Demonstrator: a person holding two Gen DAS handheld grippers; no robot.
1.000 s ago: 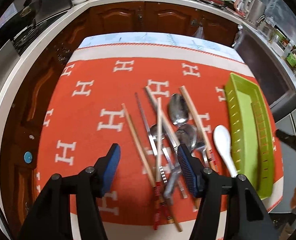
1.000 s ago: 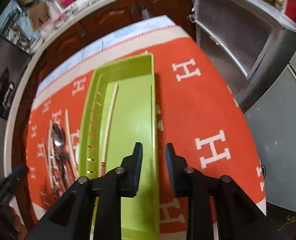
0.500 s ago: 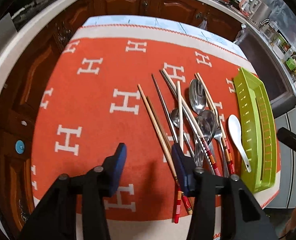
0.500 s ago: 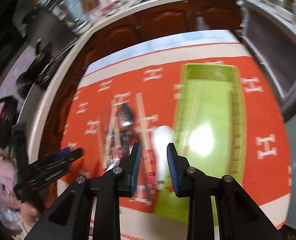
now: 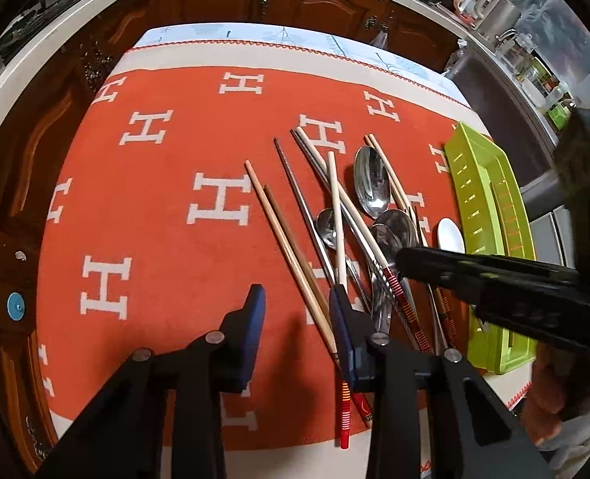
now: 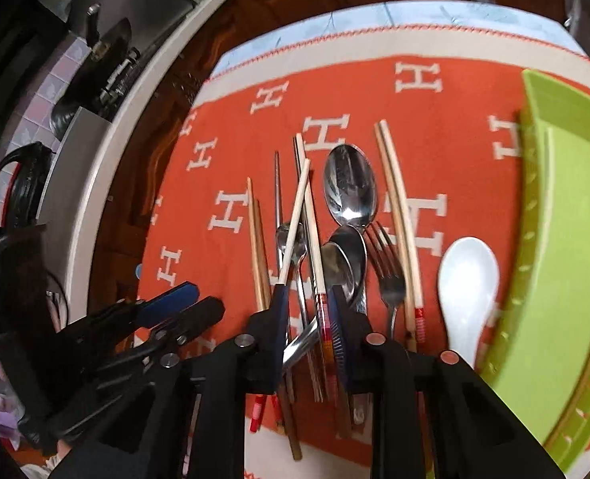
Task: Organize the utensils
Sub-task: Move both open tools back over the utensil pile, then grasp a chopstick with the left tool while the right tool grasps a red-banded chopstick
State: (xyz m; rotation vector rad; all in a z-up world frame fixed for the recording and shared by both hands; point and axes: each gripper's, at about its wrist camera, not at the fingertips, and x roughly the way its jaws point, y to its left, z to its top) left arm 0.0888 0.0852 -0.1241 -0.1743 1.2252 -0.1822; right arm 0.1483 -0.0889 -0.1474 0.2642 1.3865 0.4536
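Note:
A pile of utensils lies on the orange cloth (image 5: 167,183): a brown wooden chopstick pair (image 5: 283,239), pale chopsticks with red-striped ends, metal spoons (image 5: 370,183), a fork (image 6: 386,267) and a white ceramic spoon (image 6: 468,279). The green tray (image 5: 478,199) stands to their right. My left gripper (image 5: 296,311) hangs low over the cloth, jaws closing, with the brown chopsticks between them near the right pad. My right gripper (image 6: 308,311) is over the pile, jaws closing, with a striped chopstick and a spoon handle between the pads, neither pressed.
Wooden cabinets and a pale countertop ring the table. A stove with a dark pan (image 6: 107,64) is at the left. The table's near edge runs just below both grippers. A person's hand (image 5: 550,419) holds the right gripper.
My right gripper swung left from above the green tray to over the utensil pile. My left gripper sank toward the cloth and its jaws narrowed around the brown chopsticks.

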